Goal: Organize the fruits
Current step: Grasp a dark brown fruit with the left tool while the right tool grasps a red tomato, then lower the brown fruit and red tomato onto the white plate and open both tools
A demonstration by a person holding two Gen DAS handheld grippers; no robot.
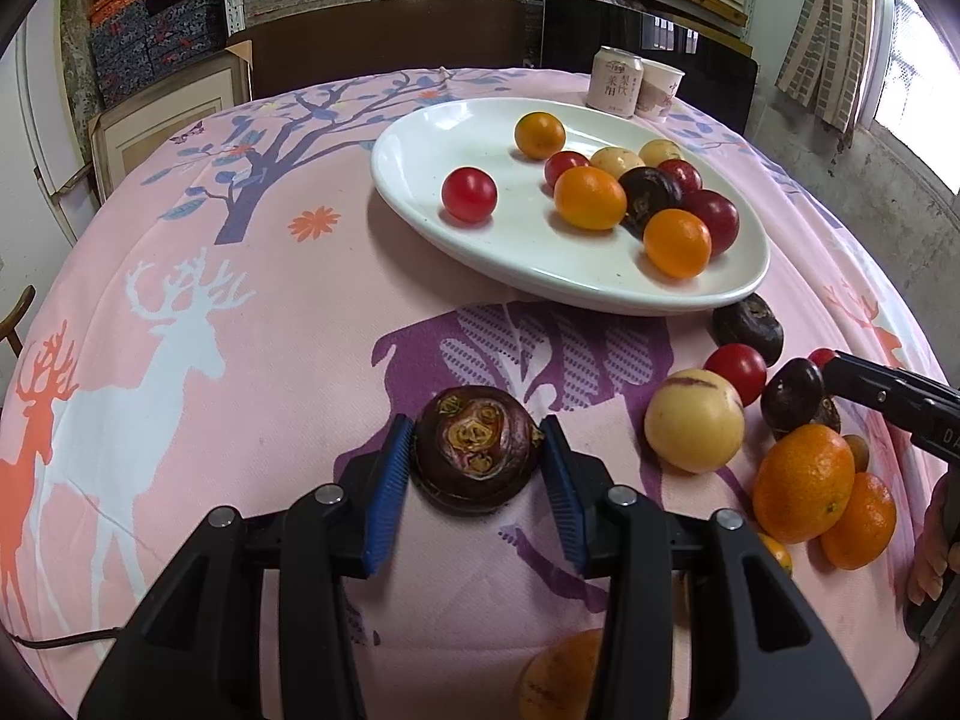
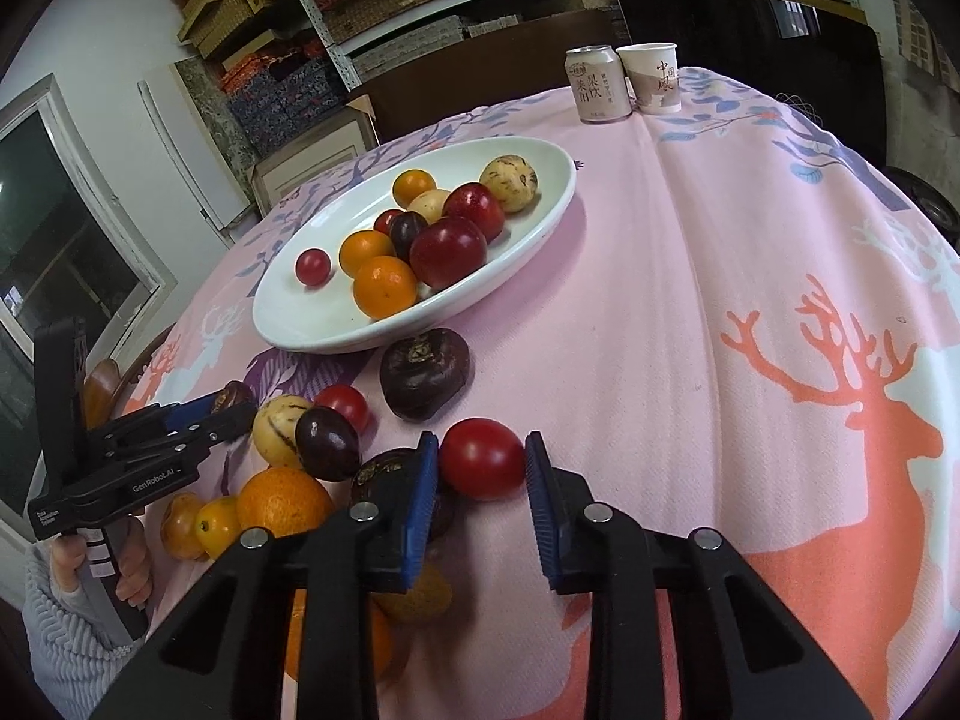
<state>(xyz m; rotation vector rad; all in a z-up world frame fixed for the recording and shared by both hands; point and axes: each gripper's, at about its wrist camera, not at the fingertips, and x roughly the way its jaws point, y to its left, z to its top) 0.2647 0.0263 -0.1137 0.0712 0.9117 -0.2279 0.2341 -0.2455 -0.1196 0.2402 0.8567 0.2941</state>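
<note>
Left gripper [image 1: 477, 450] stood spread, a dark fruit [image 1: 476, 457] on the cloth [image 1: 252, 324] between its jaws, plate [image 1: 480, 252] beyond. Right gripper [image 2: 480, 468] stood spread, a tomato [image 2: 483, 466] between its jaws, untouched.

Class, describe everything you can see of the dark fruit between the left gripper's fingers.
The dark fruit is round and slightly flattened, with dull maroon-brown skin. Its upturned face shows a pale, yellowish, scarred patch with rosette-like marks. It rests on the pink tablecloth, near the white plate. The left gripper brackets it, blue ribbed pads close on either side; firm contact cannot be confirmed. No other fruit touches it.
</note>
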